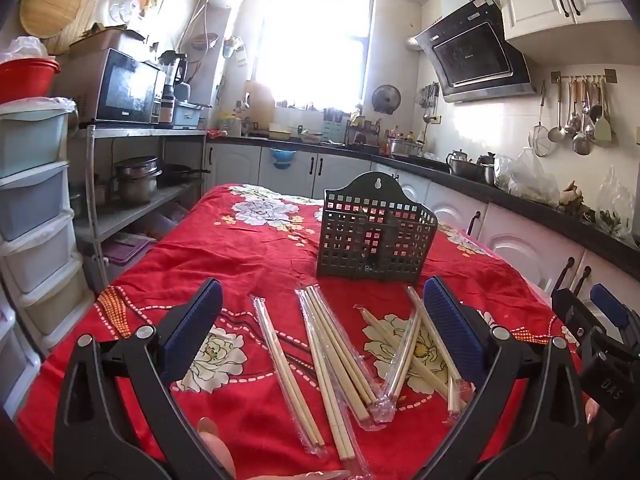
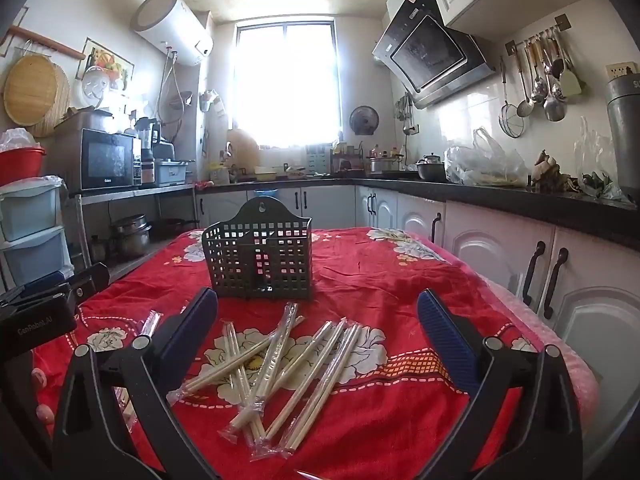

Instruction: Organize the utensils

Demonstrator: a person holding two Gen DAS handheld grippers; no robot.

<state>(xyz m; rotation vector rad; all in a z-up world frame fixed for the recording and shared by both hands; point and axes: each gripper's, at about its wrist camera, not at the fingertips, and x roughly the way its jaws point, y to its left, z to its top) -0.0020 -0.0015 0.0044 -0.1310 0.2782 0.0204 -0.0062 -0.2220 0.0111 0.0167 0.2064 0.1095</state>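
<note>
Left gripper: blue-padded fingers spread wide apart, holding nothing, hovering above the wrapped chopsticks; its black body also shows at the left edge of the right wrist view.
Right gripper: blue-padded fingers likewise wide apart and empty, poised over the chopstick pile; part of it appears at the right edge of the left wrist view.
Chopsticks: several pairs of pale wooden chopsticks in clear plastic sleeves lie loose on the surface, in front of the holder. One pair lies apart on the left, a bundle lies in the middle, and a crossed heap lies on the right. From the right wrist view the same sleeves fan out and overlap.
Holder: a dark green perforated plastic utensil basket with a hanging hole in its raised back stands upright beyond the chopsticks, apart from them; an inner divider shows through the grid.
Surface: a table under a red cloth printed with white flowers.
Background: a black microwave on a metal shelf; ladles hanging on a wall rail.
</note>
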